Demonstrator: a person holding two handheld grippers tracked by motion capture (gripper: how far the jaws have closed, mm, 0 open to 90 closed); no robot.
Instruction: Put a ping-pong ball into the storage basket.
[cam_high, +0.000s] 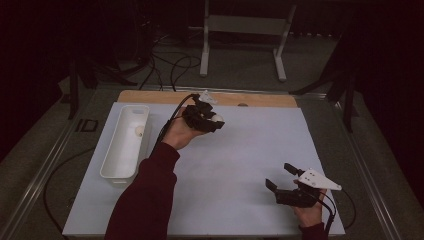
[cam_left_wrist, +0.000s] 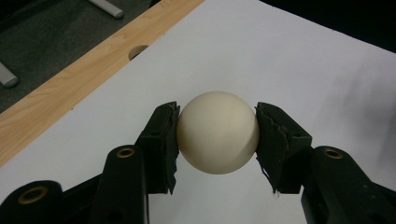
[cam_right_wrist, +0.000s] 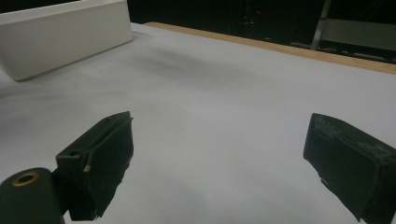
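Observation:
A cream ball (cam_left_wrist: 217, 132) sits pinched between the two black pads of my left gripper (cam_left_wrist: 217, 140), held above the white sheet. In the high view that left gripper (cam_high: 212, 120) hovers over the far middle of the sheet, just right of the tray, with the ball (cam_high: 218, 118) peeking out at its tip. My right gripper (cam_high: 280, 176) rests near the front right corner of the sheet, jaws spread wide. In the right gripper view its gripper (cam_right_wrist: 219, 154) has nothing but bare sheet between the pads.
A long white tray (cam_high: 123, 142) lies along the left side of the white sheet (cam_high: 240, 150), with a small pale object (cam_high: 140, 131) inside. A wooden strip (cam_high: 150, 96) runs along the far edge. Cables and a metal stand (cam_high: 240, 30) lie on the floor beyond.

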